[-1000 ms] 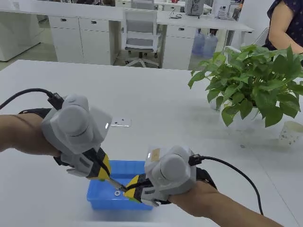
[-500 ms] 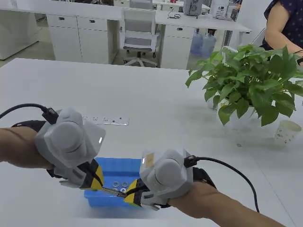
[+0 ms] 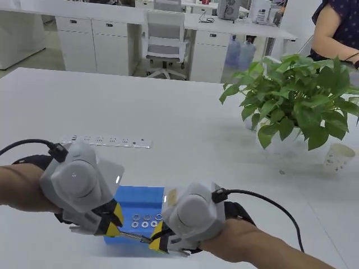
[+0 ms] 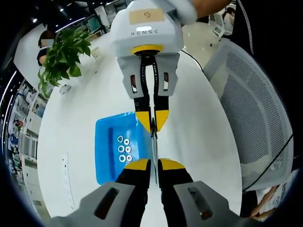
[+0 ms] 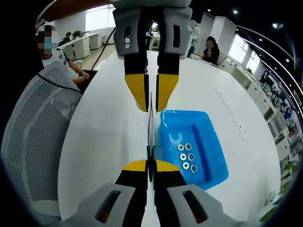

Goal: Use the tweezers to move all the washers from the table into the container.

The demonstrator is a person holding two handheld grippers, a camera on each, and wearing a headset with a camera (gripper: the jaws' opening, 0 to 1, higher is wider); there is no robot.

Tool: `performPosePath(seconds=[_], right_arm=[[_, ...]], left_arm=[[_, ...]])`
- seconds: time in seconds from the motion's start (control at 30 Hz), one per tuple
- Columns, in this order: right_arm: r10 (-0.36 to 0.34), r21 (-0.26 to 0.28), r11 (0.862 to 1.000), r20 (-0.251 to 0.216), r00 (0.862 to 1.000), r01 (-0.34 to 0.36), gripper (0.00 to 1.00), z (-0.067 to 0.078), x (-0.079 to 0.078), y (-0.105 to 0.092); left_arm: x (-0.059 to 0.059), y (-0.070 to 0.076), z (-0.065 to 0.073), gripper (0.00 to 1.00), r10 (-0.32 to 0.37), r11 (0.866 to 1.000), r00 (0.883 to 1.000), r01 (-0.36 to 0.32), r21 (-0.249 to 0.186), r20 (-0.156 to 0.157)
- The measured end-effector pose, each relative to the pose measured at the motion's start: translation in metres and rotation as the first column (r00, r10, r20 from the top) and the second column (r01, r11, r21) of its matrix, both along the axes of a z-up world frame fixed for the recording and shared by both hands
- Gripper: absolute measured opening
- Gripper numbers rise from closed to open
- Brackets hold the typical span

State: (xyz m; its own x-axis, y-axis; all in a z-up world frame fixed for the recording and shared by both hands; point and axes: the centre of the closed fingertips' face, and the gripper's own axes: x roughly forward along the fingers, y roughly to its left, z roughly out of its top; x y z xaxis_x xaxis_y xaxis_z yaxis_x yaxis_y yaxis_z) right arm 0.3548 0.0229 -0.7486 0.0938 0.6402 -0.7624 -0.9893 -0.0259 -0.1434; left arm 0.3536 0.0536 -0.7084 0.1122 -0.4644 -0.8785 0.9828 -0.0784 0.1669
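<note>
Clamping the tweezers (image 5: 150, 127) between them, one at each end, the left gripper (image 4: 152, 164) and right gripper (image 5: 147, 165) are hovering beside the container (image 3: 137, 197), where the washers (image 5: 187, 156) are lying; setting the tweezers down likely follows.

The right gripper (image 5: 150, 166) pinches one end of the thin tweezers (image 5: 150, 127), just beside the blue box (image 5: 210, 135). The left gripper (image 5: 150, 103) pinches the other end, also beside the box. Six washers (image 5: 187, 156) lie inside the box. The box sits on a white table (image 5: 104, 127).
</note>
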Motion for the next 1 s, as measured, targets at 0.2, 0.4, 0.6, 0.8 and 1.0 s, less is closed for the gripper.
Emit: performPosePath(seconds=[0.2, 0.4, 0.6, 0.8, 1.0], right_arm=[[0.002, 0.001, 1.0, 0.003, 1.0, -0.002, 0.03, 0.002, -0.001, 0.0], [0.006, -0.002, 1.0, 0.004, 1.0, -0.006, 0.03, 0.003, -0.003, -0.001], [0.006, -0.001, 1.0, 0.001, 1.0, -0.006, 0.03, 0.002, -0.006, -0.003], [0.009, -0.002, 1.0, 0.002, 1.0, -0.009, 0.03, 0.0, -0.008, -0.004], [0.014, -0.011, 1.0, -0.002, 1.0, -0.014, 0.03, -0.011, -0.013, -0.004]], left_arm=[[-0.002, 0.002, -0.005, 0.1, 0.004, 1.0, 1.0, -0.004, 0.016, -0.005], [-0.006, 0.003, -0.013, 0.07, 0.016, 1.0, 1.0, -0.016, 0.024, -0.022], [-0.008, 0.004, -0.02, 0.07, 0.029, 0.999, 0.999, -0.028, 0.021, -0.025], [-0.009, 0.004, -0.03, 0.07, 0.049, 0.999, 0.998, -0.049, 0.007, -0.034], [-0.015, 0.004, -0.045, 0.06, 0.057, 0.998, 0.997, -0.056, 0.007, -0.043]])
